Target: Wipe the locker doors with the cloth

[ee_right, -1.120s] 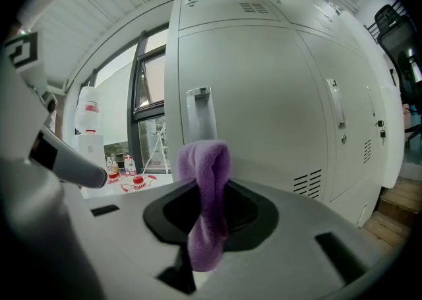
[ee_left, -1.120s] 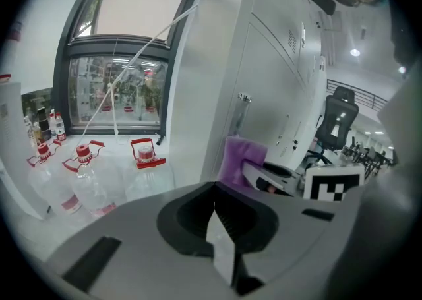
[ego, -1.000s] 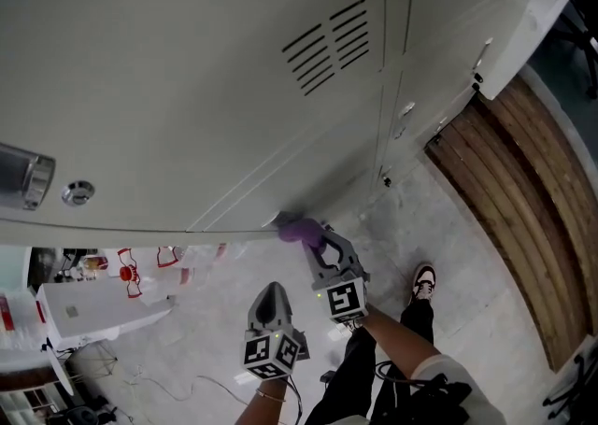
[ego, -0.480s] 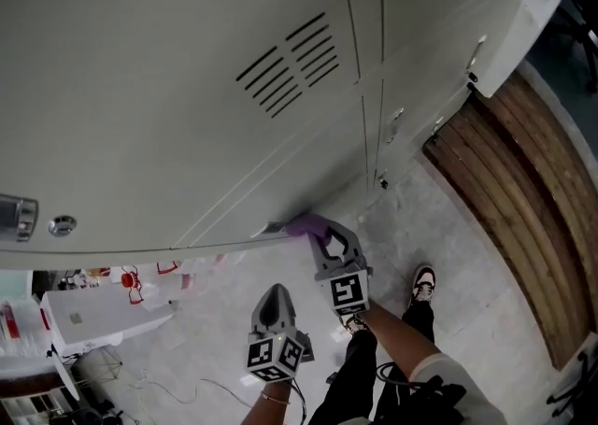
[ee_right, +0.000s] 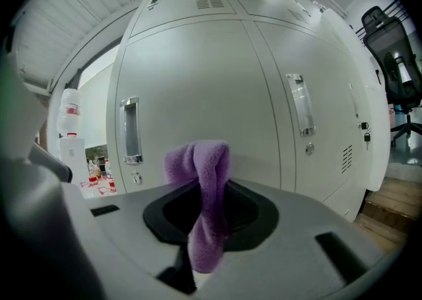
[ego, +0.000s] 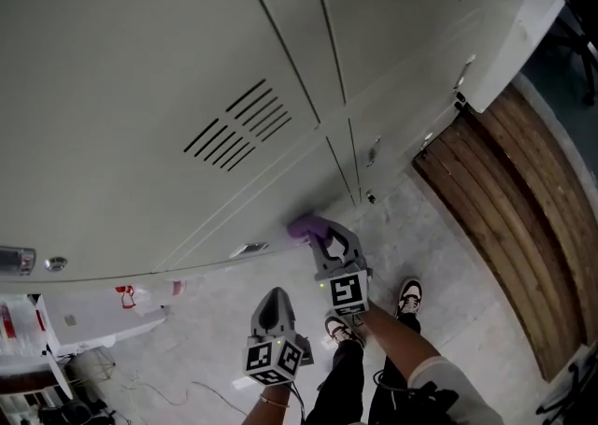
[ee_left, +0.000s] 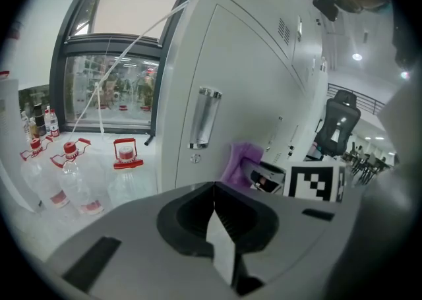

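Head view, looking steeply down the front of a bank of grey lockers: the right gripper [ego: 314, 231] is extended toward the lower part of a locker door [ego: 168, 68], below its slanted vent slots [ego: 236, 122]. Its jaws are clenched on a purple cloth [ego: 300, 225]. The cloth sits at the foot of that door, close above the pale floor [ego: 234, 292]; whether it presses on the metal cannot be settled from any view. The left gripper [ego: 274, 295] hangs nearer the person, apart from the lockers, above the floor. Left gripper view: both jaws are pressed together with nothing between them; beyond them appear a recessed door handle [ee_left: 204, 118], the cloth, and the right gripper's marker cube [ee_left: 314, 183]. Clear bottles with red caps [ee_left: 74, 160] stand to the left under a window [ee_left: 115, 61]. Right gripper view: the cloth rises as a folded tuft from the closed jaws, in front of two locker doors with upright handles [ee_right: 130, 130]. A wooden platform [ego: 509, 218] borders the lockers at right.
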### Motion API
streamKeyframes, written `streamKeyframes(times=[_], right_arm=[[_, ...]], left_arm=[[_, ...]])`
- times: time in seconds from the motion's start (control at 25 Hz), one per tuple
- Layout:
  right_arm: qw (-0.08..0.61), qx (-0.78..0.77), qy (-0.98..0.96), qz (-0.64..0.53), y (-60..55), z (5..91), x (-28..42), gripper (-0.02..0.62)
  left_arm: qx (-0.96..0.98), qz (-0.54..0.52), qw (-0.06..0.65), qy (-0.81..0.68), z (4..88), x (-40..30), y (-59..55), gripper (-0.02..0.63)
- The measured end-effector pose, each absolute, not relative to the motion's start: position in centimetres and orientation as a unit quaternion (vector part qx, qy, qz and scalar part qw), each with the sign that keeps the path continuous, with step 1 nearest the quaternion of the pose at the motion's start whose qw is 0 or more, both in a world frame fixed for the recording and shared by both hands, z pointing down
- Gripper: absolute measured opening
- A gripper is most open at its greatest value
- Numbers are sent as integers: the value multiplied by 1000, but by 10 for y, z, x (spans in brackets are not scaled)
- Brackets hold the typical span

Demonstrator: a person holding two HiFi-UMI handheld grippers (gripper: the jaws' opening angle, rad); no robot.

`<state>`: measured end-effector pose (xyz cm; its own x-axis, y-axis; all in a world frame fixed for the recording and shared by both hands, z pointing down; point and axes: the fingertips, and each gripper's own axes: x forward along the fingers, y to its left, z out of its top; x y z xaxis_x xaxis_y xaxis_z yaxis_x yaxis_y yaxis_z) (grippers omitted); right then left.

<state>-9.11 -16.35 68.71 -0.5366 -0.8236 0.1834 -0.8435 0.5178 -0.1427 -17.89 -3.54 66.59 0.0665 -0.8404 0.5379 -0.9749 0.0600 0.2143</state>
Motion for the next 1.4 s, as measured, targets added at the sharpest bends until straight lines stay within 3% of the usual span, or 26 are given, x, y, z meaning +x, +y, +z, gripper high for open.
streamKeyframes(times=[1.4], right_arm=[[45,514,-848,122,-300,705,127,69]], left_arm=[[721,163,287,-609,682,50,-156,8]])
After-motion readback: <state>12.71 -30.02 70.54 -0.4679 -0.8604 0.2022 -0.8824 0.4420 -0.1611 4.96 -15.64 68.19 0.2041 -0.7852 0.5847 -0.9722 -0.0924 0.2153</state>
